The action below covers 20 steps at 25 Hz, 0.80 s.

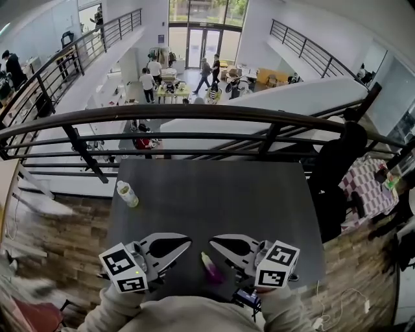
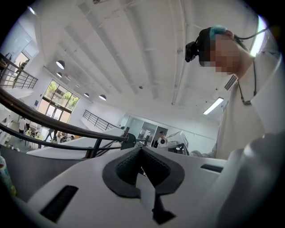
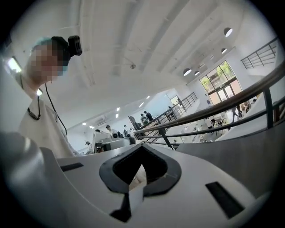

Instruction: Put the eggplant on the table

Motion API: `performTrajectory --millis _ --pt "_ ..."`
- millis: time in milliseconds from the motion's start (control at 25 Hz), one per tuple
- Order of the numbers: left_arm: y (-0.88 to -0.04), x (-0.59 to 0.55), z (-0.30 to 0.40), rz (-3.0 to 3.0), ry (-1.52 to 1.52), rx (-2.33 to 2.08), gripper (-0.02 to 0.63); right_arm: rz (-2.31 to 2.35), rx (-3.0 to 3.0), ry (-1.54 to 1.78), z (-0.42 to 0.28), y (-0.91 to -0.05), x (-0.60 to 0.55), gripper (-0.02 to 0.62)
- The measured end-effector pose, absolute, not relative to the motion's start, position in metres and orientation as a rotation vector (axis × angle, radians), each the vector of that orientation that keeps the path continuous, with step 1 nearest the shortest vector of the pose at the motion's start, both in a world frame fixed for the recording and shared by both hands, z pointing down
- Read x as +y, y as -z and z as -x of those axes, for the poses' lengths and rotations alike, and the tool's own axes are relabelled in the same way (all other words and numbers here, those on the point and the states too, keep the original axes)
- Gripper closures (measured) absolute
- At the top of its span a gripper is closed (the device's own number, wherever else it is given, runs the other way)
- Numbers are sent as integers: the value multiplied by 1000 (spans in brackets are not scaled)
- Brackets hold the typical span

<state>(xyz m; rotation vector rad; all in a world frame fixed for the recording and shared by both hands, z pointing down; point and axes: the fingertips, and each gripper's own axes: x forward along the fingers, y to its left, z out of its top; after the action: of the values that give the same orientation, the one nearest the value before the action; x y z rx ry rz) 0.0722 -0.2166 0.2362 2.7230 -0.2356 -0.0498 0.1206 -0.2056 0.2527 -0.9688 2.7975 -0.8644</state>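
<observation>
Head view: saw the eggplant (image 1: 211, 267) lying on the dark table (image 1: 214, 194) near its front edge — between the left gripper (image 1: 189, 242) and the right gripper (image 1: 211, 240), just beside the right one's jaws, gripped by neither. Noted a bottle (image 1: 127, 193) well apart, toward the table's left side. Left gripper view: found the jaws pressed together with nothing between them. Right gripper view: found the same — jaws pressed together, empty, the railing (image 3: 213, 116) beyond.

Dark railing (image 1: 194, 113), wood floor (image 1: 61, 256), tall windows (image 1: 204, 11)
</observation>
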Motion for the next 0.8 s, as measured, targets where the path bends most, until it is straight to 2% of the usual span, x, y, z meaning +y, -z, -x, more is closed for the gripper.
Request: performTrajectory --millis 800 --pt "-238 -201 -75 -2722 77 -228 600 1017 2835 877 -117 -261 -196 581"
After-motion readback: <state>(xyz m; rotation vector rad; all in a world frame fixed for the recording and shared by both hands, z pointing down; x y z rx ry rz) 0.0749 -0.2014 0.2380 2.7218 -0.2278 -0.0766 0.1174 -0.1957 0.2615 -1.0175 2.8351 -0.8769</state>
